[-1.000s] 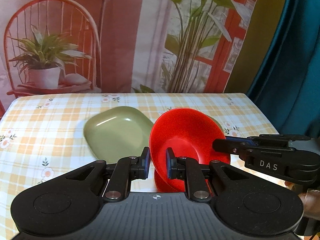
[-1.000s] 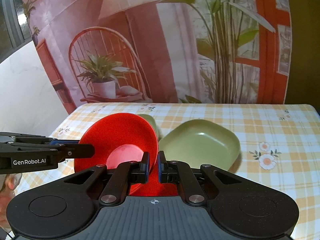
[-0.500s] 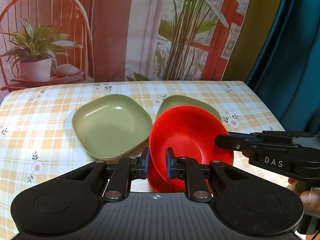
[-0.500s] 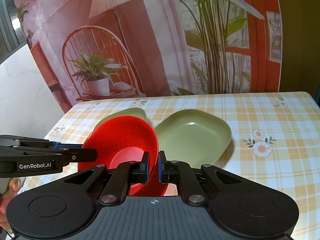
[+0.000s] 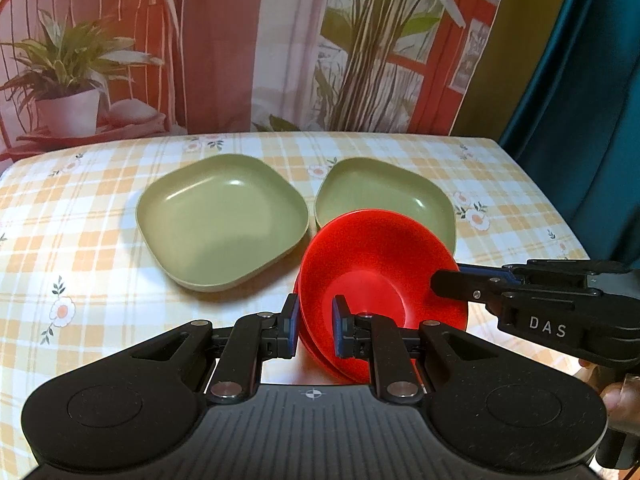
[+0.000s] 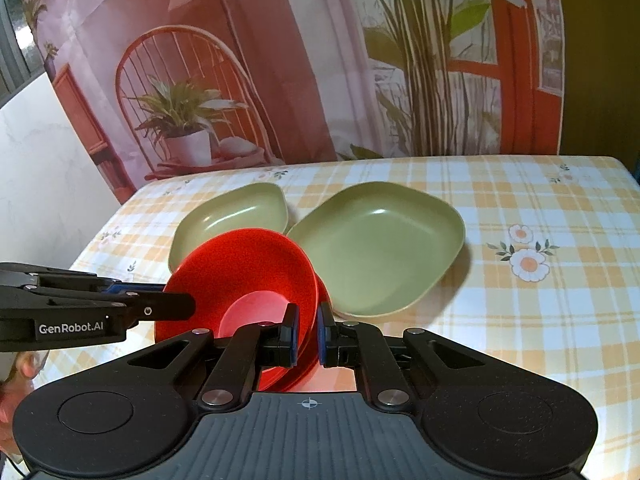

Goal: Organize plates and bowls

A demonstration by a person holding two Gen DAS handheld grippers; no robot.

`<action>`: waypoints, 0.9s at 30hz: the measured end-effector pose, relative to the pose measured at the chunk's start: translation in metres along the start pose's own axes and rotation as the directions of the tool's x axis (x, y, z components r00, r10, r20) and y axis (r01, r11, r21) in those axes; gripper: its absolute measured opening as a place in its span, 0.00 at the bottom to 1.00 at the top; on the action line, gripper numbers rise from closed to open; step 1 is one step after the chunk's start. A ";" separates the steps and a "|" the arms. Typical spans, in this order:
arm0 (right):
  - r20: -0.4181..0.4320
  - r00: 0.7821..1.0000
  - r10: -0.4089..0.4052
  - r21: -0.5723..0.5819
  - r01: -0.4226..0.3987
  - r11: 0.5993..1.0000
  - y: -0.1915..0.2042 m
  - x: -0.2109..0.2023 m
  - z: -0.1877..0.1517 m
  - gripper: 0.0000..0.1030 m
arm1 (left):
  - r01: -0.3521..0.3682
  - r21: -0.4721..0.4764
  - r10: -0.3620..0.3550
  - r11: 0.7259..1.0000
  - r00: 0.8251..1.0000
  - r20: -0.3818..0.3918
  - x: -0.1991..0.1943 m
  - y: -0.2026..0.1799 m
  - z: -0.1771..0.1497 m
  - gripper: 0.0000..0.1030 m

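- Left wrist view: left gripper (image 5: 314,322) clamped on near-left rim of the red bowls (image 5: 376,268), rim sits between its blue pads; looks like two or three bowls nested, edges showing at near side.
- Same view: right gripper (image 5: 444,280) comes in from the right, marked "DAS", jaws pinched on the stack's right rim. Bit of a hand (image 5: 622,400) visible at far right edge.
- Red bowls tilted, opening faces up & toward far side; stack sits in front of the small green plate (image 5: 384,192), covering its near edge. Can't tell if stack touches the tablecloth (image 5: 80,240) or plate.
- Large green plate (image 5: 222,220) lies flat on the cloth, left of the small one, just beside it, rims nearly touching.
- Right wrist view: right gripper (image 6: 308,330) closed on near-right rim of the red bowls (image 6: 248,268), jaws narrow w/ rim between pads.
- Same view: left gripper (image 6: 176,306) enters from left, "GenRobot.AI" on its side, tip on the bowls' left rim.
- Here small green plate (image 6: 236,212) is far-left behind the bowls, large green plate (image 6: 380,248) to the right of the bowls, both on the checked, flower-print tablecloth (image 6: 540,320).
- Backdrop (image 6: 320,60) w/ printed chair, potted plant & tall leaves hangs beyond the table's far edge; teal curtain (image 5: 580,80) at right in left wrist view.
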State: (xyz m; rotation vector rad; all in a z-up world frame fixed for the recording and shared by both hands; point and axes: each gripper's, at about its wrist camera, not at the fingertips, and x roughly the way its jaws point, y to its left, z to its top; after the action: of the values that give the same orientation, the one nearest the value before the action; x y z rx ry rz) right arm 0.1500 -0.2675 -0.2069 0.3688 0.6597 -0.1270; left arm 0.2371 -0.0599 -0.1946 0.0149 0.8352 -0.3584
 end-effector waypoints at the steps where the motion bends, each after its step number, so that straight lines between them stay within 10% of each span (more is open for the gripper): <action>1: 0.001 1.000 -0.001 -0.001 0.001 1.000 0.000 0.001 0.000 0.11 | -0.001 0.001 0.001 1.000 1.000 -0.002 0.001 0.000 0.000 0.17; 27: 0.016 1.000 -0.025 -0.023 0.026 0.999 0.001 -0.004 0.001 0.17 | -0.041 -0.022 0.041 0.999 0.999 0.011 -0.004 0.000 -0.002 0.18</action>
State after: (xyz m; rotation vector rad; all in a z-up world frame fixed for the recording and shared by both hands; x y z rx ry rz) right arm 0.1479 -0.2673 -0.2040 0.3371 0.6497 -0.1464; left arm 0.2326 -0.0583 -0.1931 0.0096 0.8260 -0.3105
